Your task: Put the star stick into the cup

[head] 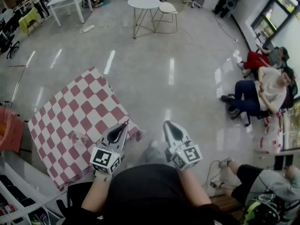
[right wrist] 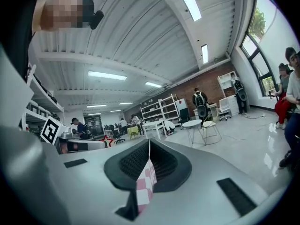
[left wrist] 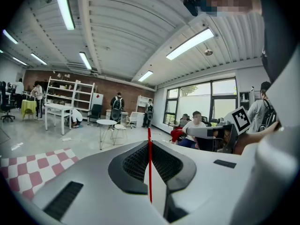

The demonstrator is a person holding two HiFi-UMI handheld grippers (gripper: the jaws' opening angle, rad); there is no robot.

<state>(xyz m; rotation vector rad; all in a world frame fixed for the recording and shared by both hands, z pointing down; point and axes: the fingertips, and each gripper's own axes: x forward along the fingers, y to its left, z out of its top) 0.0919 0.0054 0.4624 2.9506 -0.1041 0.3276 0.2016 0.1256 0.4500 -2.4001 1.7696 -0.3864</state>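
Note:
In the head view both grippers are held side by side above the near corner of a red-and-white checked cloth (head: 70, 121). My left gripper (head: 123, 125) is shut on the thin red star stick (left wrist: 150, 165), which stands upright between its jaws. The stick's red star (right wrist: 108, 141) shows past the left gripper's tip in the right gripper view. My right gripper (head: 168, 124) is shut with nothing in it, and the cloth shows through the slit behind its tips. A small clear thing (head: 85, 140) on the cloth may be the cup; I cannot tell for sure.
The cloth's near edge lies just below the left gripper. Seated people (head: 262, 93) are at the right and another person (head: 262, 182) at the lower right. White round tables (head: 144, 3) stand far back. An orange thing (head: 9, 130) and shelving sit at the left edge.

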